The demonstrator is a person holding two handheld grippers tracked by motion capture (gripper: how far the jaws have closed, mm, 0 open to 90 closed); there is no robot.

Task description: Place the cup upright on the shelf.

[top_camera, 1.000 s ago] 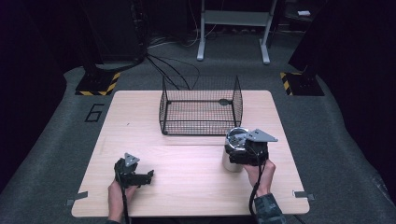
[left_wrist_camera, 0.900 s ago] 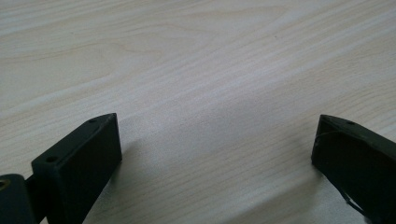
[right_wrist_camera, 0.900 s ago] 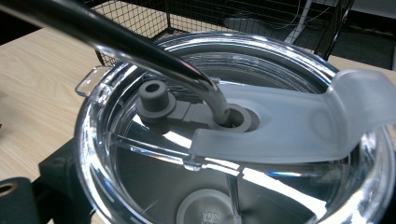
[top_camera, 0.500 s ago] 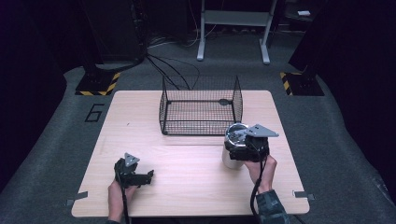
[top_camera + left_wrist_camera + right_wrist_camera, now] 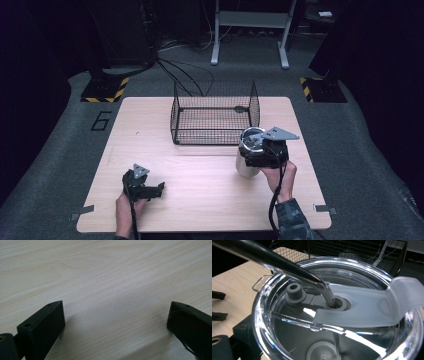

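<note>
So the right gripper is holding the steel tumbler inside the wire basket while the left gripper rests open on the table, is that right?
Not quite: the tumbler is outside the wire basket, just in front of its near right corner, as the high view shows. The rest stands: the right gripper holds it, and the left gripper rests open on the table.

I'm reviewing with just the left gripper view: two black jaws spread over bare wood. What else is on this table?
Observer: A black wire basket stands at the far edge of the table, about centred.
Operator: And the other hand?
Observer: The right gripper grips a steel tumbler just in front of the basket's right corner.
Operator: Is the tumbler open on top?
Observer: No. The right gripper view shows a clear lid on it, with a metal straw going through the centre hole.
</note>
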